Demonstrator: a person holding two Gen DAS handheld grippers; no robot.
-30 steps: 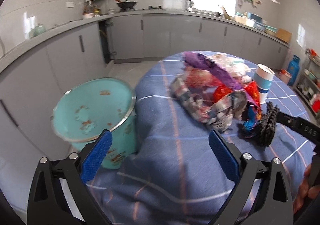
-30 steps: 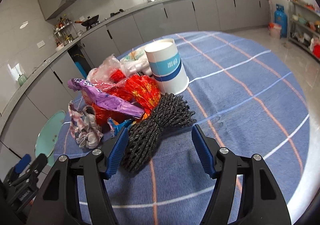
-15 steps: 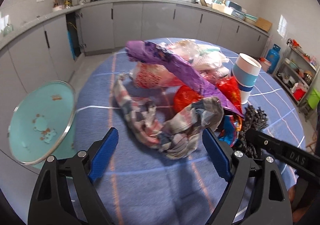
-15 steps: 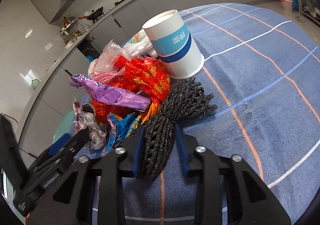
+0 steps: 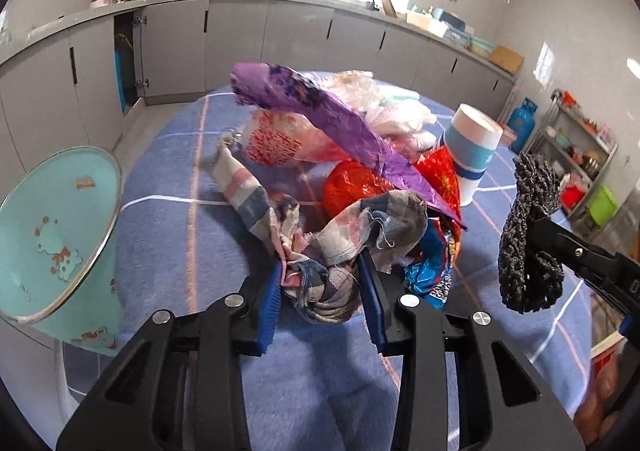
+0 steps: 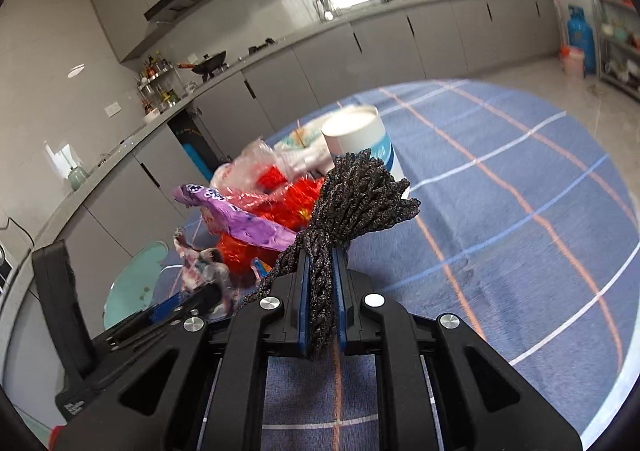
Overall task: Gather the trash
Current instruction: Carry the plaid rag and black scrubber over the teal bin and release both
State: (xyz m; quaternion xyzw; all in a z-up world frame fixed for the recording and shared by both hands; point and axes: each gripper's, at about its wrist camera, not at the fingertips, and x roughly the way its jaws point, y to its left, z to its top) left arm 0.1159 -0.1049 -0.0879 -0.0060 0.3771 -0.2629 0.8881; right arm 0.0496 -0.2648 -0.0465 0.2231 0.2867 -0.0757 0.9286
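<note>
A heap of trash lies on the blue checked tablecloth (image 5: 168,235): a plaid rag (image 5: 332,235), a purple wrapper (image 5: 320,111), red foil wrappers (image 5: 352,183) and a paper cup (image 5: 472,147). My left gripper (image 5: 320,291) has its jaws closing on the near end of the plaid rag, and both blue pads touch the cloth. My right gripper (image 6: 320,271) is shut on a black mesh bundle (image 6: 360,195). That bundle (image 5: 528,235) hangs clear above the table at the right of the left wrist view.
A teal bin (image 5: 52,235) stands on the floor just off the table's left edge. Grey kitchen cabinets run along the far wall. A blue gas cylinder (image 6: 578,39) and a shelf rack stand at the right. A hand shows at the lower right of the left wrist view.
My left gripper moved in over the heap and closed around the plaid rag. My right gripper shut on the black mesh bundle and raised it off the tablecloth.
</note>
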